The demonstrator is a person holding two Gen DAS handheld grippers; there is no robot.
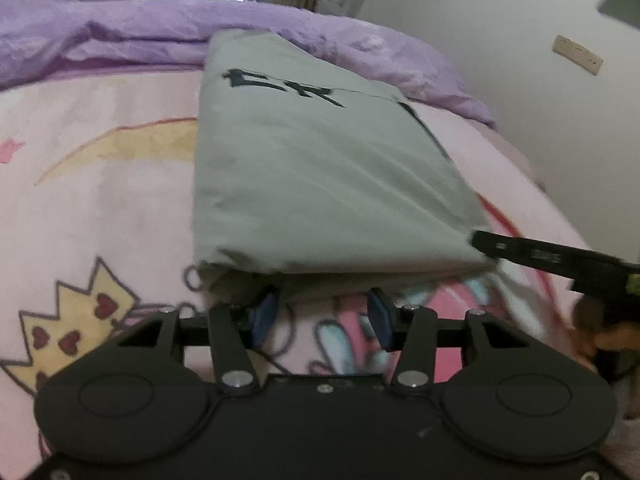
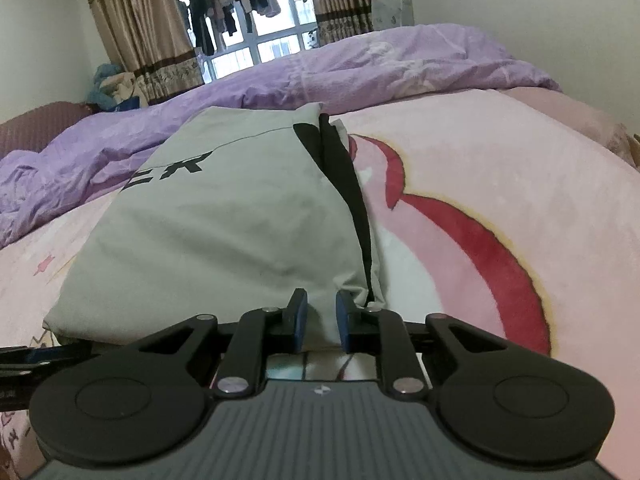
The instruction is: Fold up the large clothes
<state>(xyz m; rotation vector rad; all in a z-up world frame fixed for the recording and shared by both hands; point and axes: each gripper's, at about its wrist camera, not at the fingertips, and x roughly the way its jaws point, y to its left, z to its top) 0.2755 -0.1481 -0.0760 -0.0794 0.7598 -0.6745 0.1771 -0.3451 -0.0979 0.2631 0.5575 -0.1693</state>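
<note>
Pink cartoon bedding (image 2: 500,152) carries our work, with a lilac duvet (image 2: 360,64) bunched behind it. On it lies the grey garment (image 2: 208,220), already folded into a long panel with black lettering. Our left gripper (image 1: 324,316) sits spread wide at the near hem, holding nothing. Our right gripper (image 2: 321,322) has its pads partly closed around a pinch of the near corner, though we cannot tell if it truly grips. For a clean fold, we judge both should take every layer of the hem, level, then lift together.
</note>
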